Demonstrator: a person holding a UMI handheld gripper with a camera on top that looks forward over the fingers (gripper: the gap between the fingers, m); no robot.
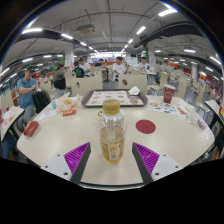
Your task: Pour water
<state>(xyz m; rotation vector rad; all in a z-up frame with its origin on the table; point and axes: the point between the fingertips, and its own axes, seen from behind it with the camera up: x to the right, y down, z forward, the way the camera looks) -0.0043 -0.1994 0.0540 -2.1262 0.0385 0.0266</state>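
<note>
Clear plastic, a pale cap and a yellowish label: that is the bottle point(111, 133) you are working with, and it stands upright on the worktop point(60, 135) between the fingers of your gripper point(111, 160). The purple pads point(76, 157) sit to either side of its base with a visible gap on each side, so your gripper is open and has not yet closed on anything. The bottle rests on its own weight.

Judging from that, you are at the very start: no grasp, no lift, no tilt. The bottle seems to hold some liquid in its lower half, though this is hard to make out.

Beyond the bottle and a little to its right lies a red round coaster point(146, 126), and further back a dark tray point(113, 98) with something pale on it. A red cup point(168, 94) stands off to the right, well apart from the bottle; it may be your target vessel, but you cannot confirm that from here. People sit at the far tables.

What remains for you is nearly everything: close on the bottle, raise it, carry it to a receiving vessel and pour.
</note>
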